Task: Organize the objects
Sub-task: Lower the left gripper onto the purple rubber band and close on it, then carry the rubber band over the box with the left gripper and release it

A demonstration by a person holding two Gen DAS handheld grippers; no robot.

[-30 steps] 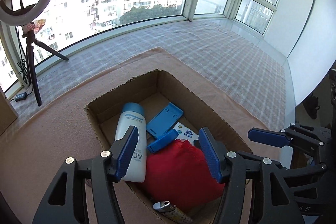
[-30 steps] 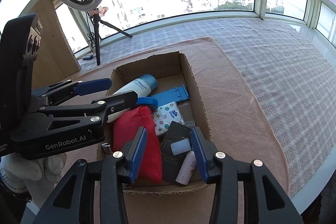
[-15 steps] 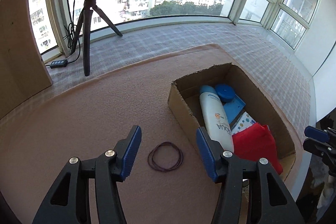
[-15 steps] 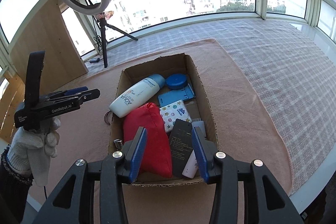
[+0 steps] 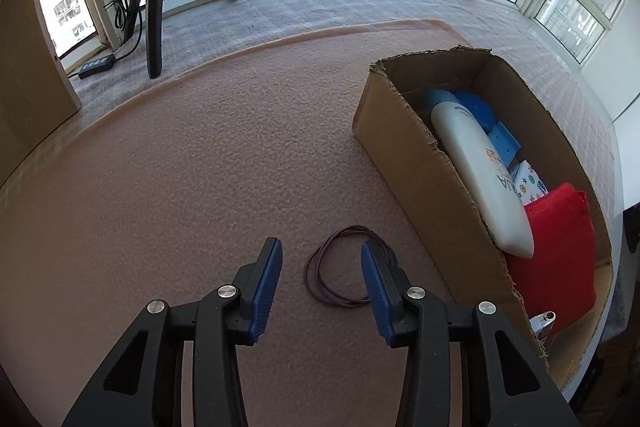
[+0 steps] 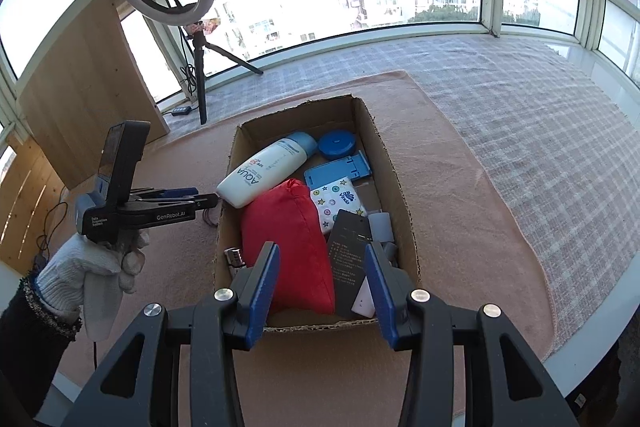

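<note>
Left wrist view: the left gripper (image 5: 321, 273), jaws spread and empty, hovers just short of the rubber-band loop (image 5: 348, 267) lying flat beside the cardboard box (image 5: 404, 163), the nearer gripper.

I see a thin dark-purple rubber band loop (image 5: 347, 267) lying flat on the pink cloth, just left of the open cardboard box (image 5: 424, 183). Inside the box lie a white AQUA bottle (image 6: 266, 173), a red pouch (image 6: 294, 247) and a blue round case (image 6: 337, 144).
</note>
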